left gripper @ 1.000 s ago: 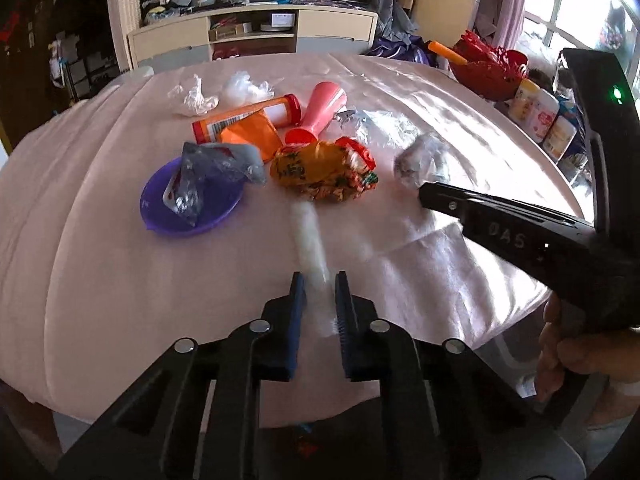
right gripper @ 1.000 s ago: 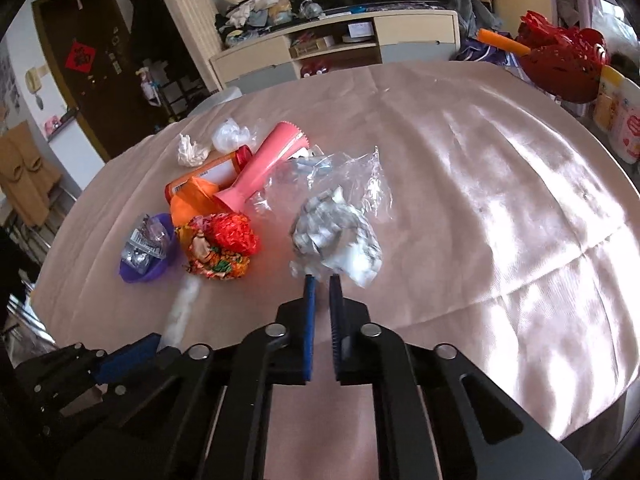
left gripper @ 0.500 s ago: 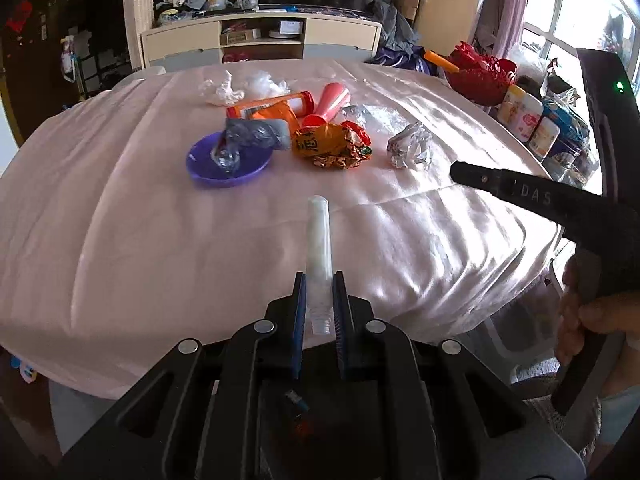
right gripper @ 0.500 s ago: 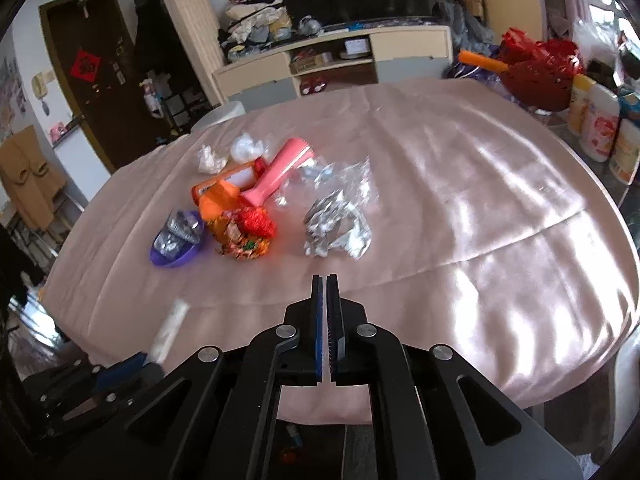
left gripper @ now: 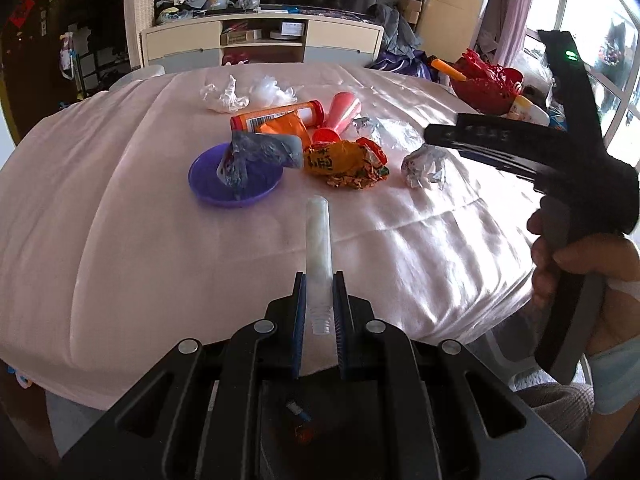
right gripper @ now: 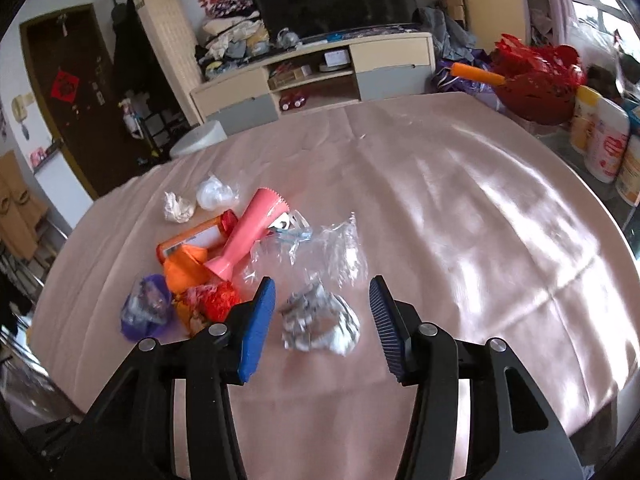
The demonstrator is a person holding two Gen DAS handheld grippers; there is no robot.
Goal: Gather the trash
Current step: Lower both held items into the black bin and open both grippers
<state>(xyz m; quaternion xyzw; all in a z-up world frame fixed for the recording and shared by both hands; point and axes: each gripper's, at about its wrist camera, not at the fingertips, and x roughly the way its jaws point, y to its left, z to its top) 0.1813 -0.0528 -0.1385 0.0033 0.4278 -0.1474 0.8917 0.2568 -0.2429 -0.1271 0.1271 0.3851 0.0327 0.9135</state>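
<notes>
My left gripper [left gripper: 319, 280] is shut on a whitish plastic tube [left gripper: 318, 240] that sticks out forward above the near part of the pink tablecloth [left gripper: 120, 220]. My right gripper [right gripper: 322, 294] hangs above the table with its jaws opening; a crumpled silver foil ball [right gripper: 320, 322] lies on the cloth below the gap, untouched. The same foil ball [left gripper: 425, 167] shows in the left wrist view, right of a crumpled orange snack wrapper [left gripper: 344, 163]. A purple dish [left gripper: 232, 182] holds a grey wrapper [left gripper: 260, 148].
Behind the wrappers lie an orange tube [left gripper: 276, 117], a pink cup [right gripper: 252, 236], clear plastic film [right gripper: 332, 248] and two white crumpled wads [right gripper: 200, 200]. A red basket [right gripper: 536, 84] and white canisters [right gripper: 604, 140] stand past the table's right edge. A hand [left gripper: 580, 276] holds the right gripper's handle.
The right gripper's jaws have parted from fully shut, and it has come closer over the foil ball. The left gripper still holds the tube and has drawn slightly nearer the trash pile.
</notes>
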